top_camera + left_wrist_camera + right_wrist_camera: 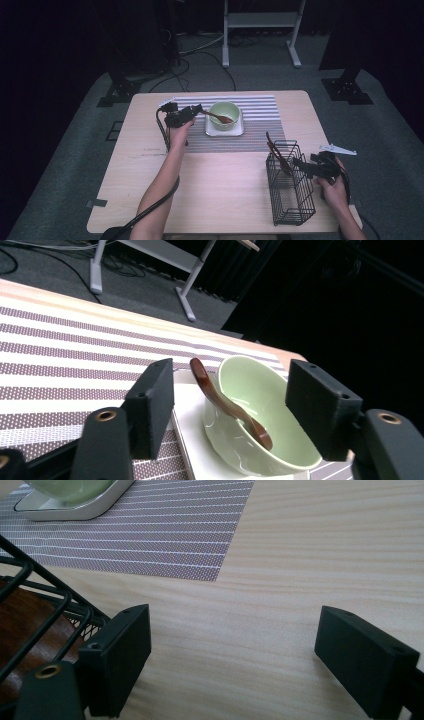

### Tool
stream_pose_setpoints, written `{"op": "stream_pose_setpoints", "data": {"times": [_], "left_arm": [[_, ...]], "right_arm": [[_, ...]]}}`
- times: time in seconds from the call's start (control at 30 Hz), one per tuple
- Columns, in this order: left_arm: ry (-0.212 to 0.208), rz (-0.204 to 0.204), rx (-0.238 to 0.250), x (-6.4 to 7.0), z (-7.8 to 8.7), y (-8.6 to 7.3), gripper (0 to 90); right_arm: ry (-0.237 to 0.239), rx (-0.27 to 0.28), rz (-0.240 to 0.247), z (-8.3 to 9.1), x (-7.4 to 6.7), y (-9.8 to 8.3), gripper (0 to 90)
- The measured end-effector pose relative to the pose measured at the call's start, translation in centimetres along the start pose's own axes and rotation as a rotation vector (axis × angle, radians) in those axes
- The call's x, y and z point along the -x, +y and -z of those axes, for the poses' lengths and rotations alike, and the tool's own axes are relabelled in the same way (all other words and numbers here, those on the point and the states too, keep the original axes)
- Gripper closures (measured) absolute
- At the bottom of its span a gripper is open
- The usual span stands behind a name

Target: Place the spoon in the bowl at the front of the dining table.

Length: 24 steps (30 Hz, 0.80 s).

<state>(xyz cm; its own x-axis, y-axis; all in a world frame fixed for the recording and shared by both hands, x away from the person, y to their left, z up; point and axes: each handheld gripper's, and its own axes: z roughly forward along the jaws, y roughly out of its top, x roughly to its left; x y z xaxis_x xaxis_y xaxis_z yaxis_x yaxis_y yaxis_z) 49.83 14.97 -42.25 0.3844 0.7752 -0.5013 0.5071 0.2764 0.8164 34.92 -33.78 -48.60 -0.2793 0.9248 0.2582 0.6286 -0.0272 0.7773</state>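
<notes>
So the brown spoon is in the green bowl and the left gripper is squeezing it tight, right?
Not quite. The spoon does rest in the green bowl, but the left gripper is open, its jaws apart on either side of the handle, as the left gripper view shows.

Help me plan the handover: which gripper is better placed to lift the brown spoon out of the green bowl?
Left. The left gripper, jaws open, already frames the spoon. The right gripper sits by the wire basket.

In my right tongs' view the green bowl point(70, 487) and its white tray point(75, 507) are cut off by the top edge. The wire basket point(35, 605) runs off the left side, and the brown thing inside it point(25, 625) I cannot identify.
</notes>
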Motion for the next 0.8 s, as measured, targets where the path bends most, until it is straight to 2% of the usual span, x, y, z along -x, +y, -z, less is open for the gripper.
{"op": "stream_pose_setpoints", "data": {"times": [0.27,0.4,0.53,0.77,0.8], "left_arm": [[0.001,-0.004,-0.015,-0.1,0.5,-0.1,23.1],[-0.003,-0.034,-0.033,-0.1,0.7,-0.2,20.1],[-0.003,-0.046,-0.038,-0.2,1.0,-0.4,19.6],[-0.002,-0.038,-0.042,-0.4,1.7,-0.7,16.6],[0.004,-0.035,-0.045,-0.4,1.8,-0.7,13.8]], "right_arm": [[0.000,0.001,0.000,0.0,0.0,0.0,13.4],[0.000,-0.001,0.000,0.0,0.0,0.0,13.4],[0.000,0.003,-0.002,0.0,0.0,0.0,13.4],[-0.003,0.001,0.001,0.0,0.0,0.0,13.4],[-0.003,0.000,0.001,0.0,0.0,0.0,13.4]]}}
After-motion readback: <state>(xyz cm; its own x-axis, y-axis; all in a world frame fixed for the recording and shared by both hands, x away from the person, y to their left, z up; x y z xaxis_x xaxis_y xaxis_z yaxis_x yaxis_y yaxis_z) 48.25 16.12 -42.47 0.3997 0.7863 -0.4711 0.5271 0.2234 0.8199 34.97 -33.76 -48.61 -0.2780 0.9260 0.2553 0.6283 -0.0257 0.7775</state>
